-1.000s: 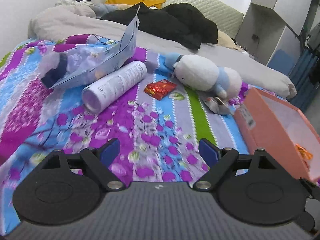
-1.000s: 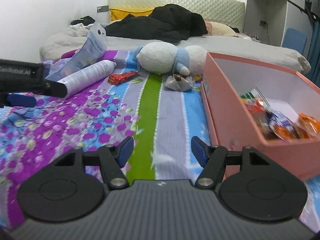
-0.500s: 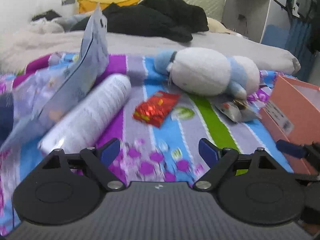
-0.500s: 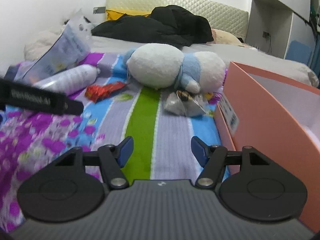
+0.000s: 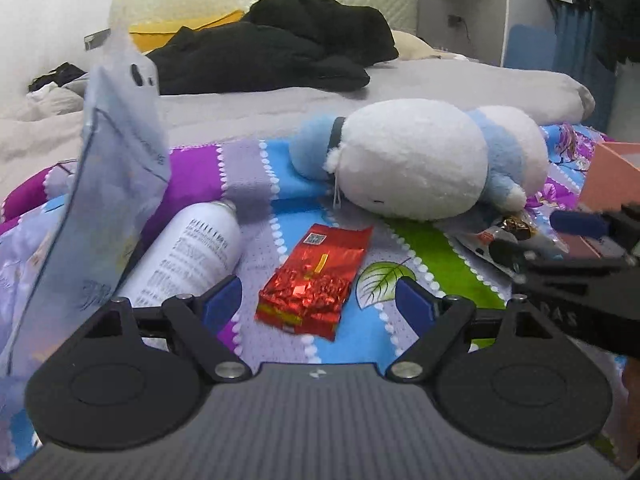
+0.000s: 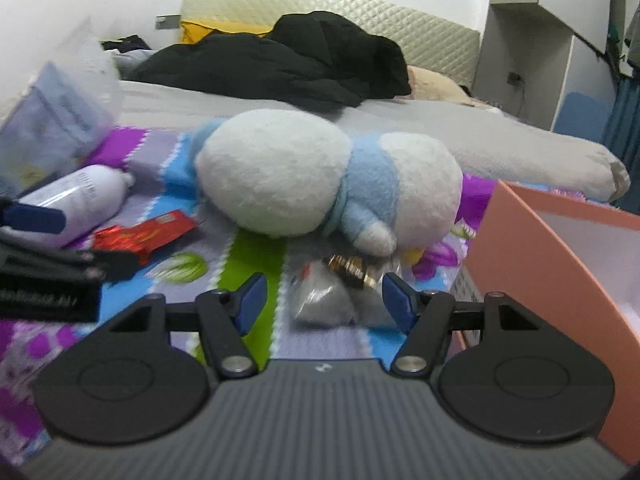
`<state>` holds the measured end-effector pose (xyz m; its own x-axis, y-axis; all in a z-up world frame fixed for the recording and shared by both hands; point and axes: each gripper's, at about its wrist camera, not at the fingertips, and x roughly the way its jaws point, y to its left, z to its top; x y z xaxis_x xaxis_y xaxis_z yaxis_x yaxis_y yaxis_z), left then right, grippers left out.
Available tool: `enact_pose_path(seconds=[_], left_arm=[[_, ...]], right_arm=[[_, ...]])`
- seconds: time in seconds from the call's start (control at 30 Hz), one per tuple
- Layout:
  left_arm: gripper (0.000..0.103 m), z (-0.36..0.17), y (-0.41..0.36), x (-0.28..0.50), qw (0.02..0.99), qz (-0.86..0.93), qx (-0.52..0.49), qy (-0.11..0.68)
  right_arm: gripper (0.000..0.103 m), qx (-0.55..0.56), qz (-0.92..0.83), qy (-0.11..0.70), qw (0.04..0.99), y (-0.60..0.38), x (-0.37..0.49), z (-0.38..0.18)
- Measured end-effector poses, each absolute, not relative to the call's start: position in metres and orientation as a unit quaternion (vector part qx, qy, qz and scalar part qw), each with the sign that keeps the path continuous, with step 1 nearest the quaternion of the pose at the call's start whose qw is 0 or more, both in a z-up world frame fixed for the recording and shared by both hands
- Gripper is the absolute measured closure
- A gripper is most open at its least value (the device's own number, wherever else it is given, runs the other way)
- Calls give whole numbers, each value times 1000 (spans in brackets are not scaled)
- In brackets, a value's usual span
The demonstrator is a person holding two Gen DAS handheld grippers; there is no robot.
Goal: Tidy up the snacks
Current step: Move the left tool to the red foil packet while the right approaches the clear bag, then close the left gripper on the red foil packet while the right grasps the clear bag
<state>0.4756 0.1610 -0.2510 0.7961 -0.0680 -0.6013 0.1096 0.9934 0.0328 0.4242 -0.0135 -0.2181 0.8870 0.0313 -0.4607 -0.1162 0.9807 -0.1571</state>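
Both grippers have slid in closer: our left gripper (image 5: 318, 304), jaws apart and empty, faces the red foil packet (image 5: 316, 280) lying lengthwise dead ahead; right gripper (image 6: 322, 300), also apart, brackets the clear candy bag (image 6: 328, 300).

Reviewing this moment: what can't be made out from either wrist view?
- Pink box: its contents are hidden by its near wall in the right wrist view; in the left wrist view the edge cuts it off.
- Clear packet: motion-blurred in the right wrist view, so its print is unreadable; the right hand-held gripper partly covers it in the left wrist view.
- White bottle: print too small; the pale blue pouch hides its near side.
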Motion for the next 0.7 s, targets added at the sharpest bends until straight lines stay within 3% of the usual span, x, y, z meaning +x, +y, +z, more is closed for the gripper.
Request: enact_pose_path(seconds=[0.27, 0.37, 0.43, 0.53, 0.7], left_arm=[[20, -267, 162, 496, 942, -41, 70, 326], [23, -270, 158, 499, 940, -48, 87, 325], [33, -273, 155, 503, 936, -58, 93, 333], [34, -275, 156, 508, 936, -63, 86, 335], [37, -277, 156, 510, 936, -72, 83, 335]], right_arm=[[36, -99, 13, 249, 963, -14, 450, -236], [25, -110, 17, 256, 960, -10, 454, -241], [23, -121, 19, 266, 956, -7, 458, -245], [24, -115, 19, 262, 958, -8, 457, -245], [38, -115, -1, 254, 960, -9, 456, -246]])
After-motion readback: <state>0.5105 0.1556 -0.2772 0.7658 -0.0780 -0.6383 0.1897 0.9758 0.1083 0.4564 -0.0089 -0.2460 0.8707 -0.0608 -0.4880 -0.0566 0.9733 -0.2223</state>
